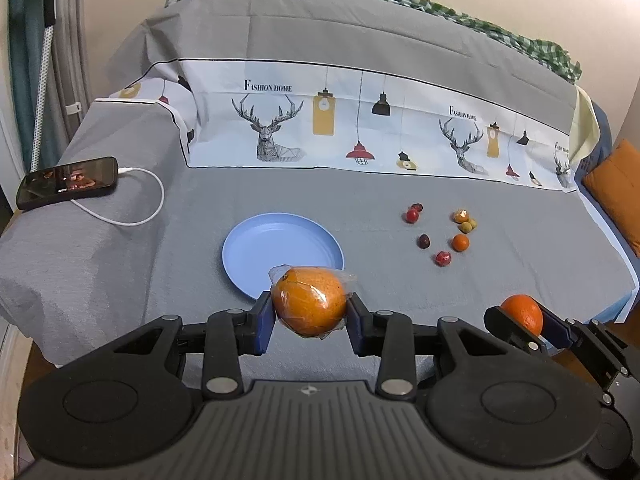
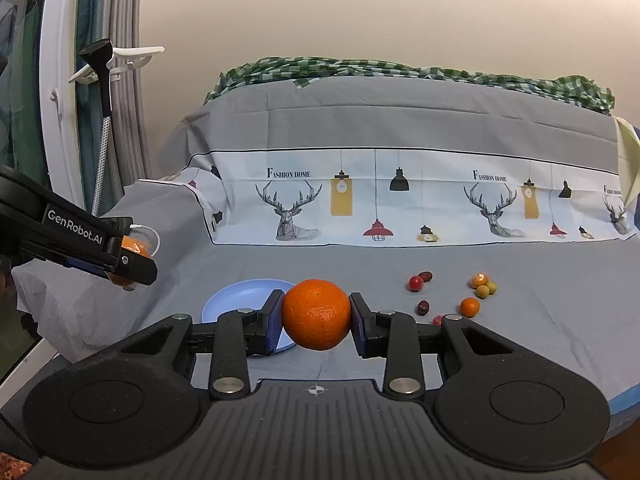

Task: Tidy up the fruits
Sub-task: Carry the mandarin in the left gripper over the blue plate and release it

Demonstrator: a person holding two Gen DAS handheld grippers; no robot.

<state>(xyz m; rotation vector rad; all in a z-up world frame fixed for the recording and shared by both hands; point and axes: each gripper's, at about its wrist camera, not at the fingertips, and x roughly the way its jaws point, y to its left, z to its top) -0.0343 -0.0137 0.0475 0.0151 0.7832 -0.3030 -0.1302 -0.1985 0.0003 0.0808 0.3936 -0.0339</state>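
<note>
While the left gripper [image 1: 310,312] hangs above the near edge of a grey-covered table [image 1: 160,248], its left wrist view shows a plastic-wrapped orange [image 1: 309,300] pinched between the two blue pads, one on each flank. Nearly round, the fruit has no clear long axis; its stem dimple faces up and to the left, and loose wrap juts out on the right side. It sits at the fingertips, bulging above and below them, over the near rim of an empty blue plate [image 1: 276,248]. Right of the plate, small red, dark, orange and yellow-green fruits [image 1: 440,232] lie scattered on the cloth. At far right the right gripper [image 1: 520,322] clamps a bare orange [image 1: 522,314]. A phone [image 1: 68,182] on a white cable [image 1: 152,200] lies at far left

Seen from the right wrist view, the bare orange [image 2: 317,314] fills the narrow gap of the right gripper [image 2: 317,316], both pads pressing its sides. Also round, it shows its stem mark near the top, facing the camera. It hangs in front of the blue plate [image 2: 236,296], with the small fruits [image 2: 452,294] beyond to the right. At left, the left gripper [image 2: 128,260] grips the wrapped orange [image 2: 134,247], mostly hidden behind a finger
</note>
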